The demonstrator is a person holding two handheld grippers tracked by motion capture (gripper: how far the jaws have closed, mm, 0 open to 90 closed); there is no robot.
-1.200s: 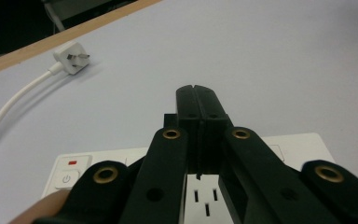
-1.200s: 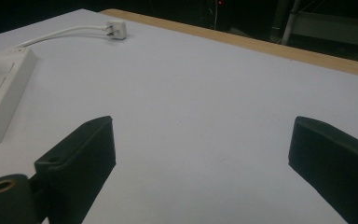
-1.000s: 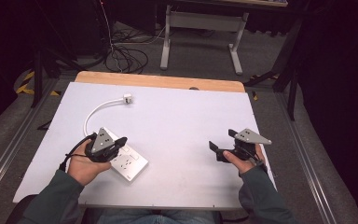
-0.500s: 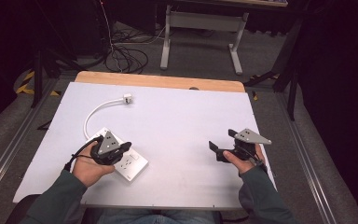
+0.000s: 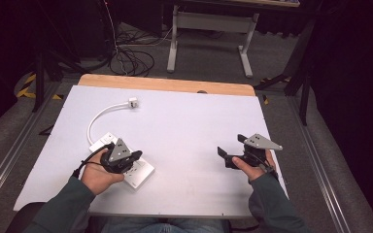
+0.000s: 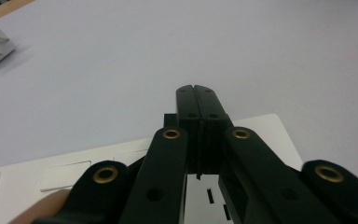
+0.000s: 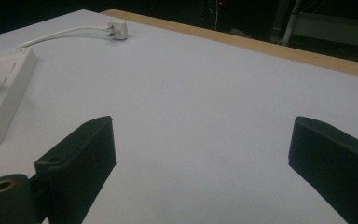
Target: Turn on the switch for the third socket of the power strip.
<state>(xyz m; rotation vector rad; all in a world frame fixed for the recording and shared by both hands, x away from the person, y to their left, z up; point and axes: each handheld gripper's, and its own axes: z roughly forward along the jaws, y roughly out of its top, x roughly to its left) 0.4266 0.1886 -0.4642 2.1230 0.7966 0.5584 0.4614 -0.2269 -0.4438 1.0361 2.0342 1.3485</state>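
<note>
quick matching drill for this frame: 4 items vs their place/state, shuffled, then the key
1. left gripper
2. right gripper
3. power strip
4. white plug

A. jaws wide apart, over bare table
B. loose at the cord's far end, near the wooden edge
C. jaws shut together, over the strip
D. flat on the white table, near left

Pairs: 1-C, 2-A, 3-D, 4-B

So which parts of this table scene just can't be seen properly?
- White rectangular plastic power strip: in the high view, the left gripper and hand cover its middle.
- Its sockets: the left gripper view's bottom edge and shut jaws hide most of them.
- White plug: prongs too small in the right gripper view.
</note>
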